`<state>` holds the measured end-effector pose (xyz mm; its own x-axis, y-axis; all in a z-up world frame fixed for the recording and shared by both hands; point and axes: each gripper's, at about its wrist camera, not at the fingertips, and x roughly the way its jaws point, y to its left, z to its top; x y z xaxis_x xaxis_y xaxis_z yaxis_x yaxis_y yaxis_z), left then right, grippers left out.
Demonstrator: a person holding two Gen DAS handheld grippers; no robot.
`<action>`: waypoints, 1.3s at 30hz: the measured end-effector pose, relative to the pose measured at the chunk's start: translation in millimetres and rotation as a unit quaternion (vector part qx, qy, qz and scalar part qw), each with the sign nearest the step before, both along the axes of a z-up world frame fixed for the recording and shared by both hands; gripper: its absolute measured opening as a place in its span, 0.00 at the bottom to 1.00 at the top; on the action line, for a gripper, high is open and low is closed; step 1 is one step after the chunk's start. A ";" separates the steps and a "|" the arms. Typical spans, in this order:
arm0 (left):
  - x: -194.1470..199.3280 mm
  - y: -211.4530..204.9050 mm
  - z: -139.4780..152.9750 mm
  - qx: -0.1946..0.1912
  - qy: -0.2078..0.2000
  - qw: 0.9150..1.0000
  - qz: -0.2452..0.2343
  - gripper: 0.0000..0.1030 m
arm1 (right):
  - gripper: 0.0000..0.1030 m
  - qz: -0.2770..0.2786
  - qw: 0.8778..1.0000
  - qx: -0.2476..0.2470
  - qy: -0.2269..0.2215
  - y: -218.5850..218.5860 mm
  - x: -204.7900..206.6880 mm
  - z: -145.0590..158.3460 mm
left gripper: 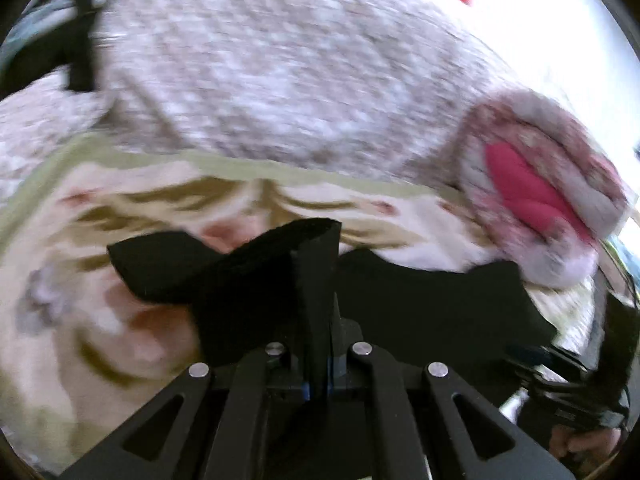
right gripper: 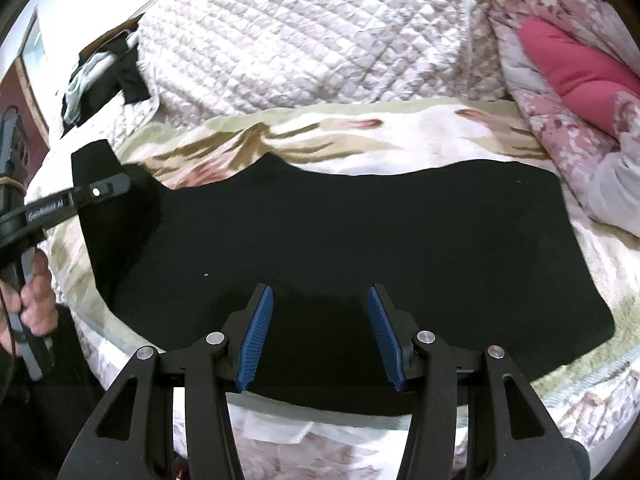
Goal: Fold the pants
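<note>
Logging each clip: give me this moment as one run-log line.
left gripper: shut on black pants, corner lifted | right gripper: open, above pants, not gripping | pants: spread on floral blanket

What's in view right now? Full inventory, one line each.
black fabric pants: 1, black, spread on the floral blanket, left corner lifted
cream floral blanket: 1, cream, green and brown, under the pants
quilted bedspread: 1, off-white, behind the blanket
pink floral comforter: 1, pink, bunched at right
dark clothes pile: 1, black and white, far left
left gripper: 1, black, shut on the pants corner
right gripper: 1, blue pads, open over the pants
hand: 1, holding the left gripper
</note>
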<state>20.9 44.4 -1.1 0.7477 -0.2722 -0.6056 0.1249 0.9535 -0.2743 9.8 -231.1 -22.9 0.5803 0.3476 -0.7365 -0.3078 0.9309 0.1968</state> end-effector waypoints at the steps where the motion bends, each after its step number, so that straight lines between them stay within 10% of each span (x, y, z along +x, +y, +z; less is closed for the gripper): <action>1: 0.9 -13.7 -3.1 0.001 0.001 1.000 -0.022 0.06 | 0.48 -0.004 1.000 0.001 0.001 -3.4 -0.2 -0.3; 8: 6.8 -74.6 -60.8 0.020 0.077 0.989 -0.121 0.07 | 0.48 -0.021 1.000 0.006 0.014 -17.0 0.2 -5.2; 14: -11.3 -69.2 -39.7 -0.017 0.058 0.986 -0.156 0.24 | 0.49 -0.006 0.999 0.037 0.023 -12.2 4.2 -4.3; 21: -20.5 -13.2 -19.1 -0.034 0.031 0.997 -0.066 0.34 | 0.49 0.033 0.985 0.146 0.081 4.3 26.9 -17.0; 35: 1.2 22.0 -54.1 0.007 0.083 0.996 0.015 0.34 | 0.49 0.074 0.971 0.181 0.139 51.7 83.0 -46.8; 36: 3.1 21.7 -56.9 0.007 0.086 0.996 0.015 0.34 | 0.47 0.078 0.970 0.181 0.141 54.3 84.2 -46.2; 39: 6.2 22.6 -61.2 0.007 0.093 0.995 0.019 0.34 | 0.03 0.070 0.970 0.176 0.152 54.6 86.4 -48.2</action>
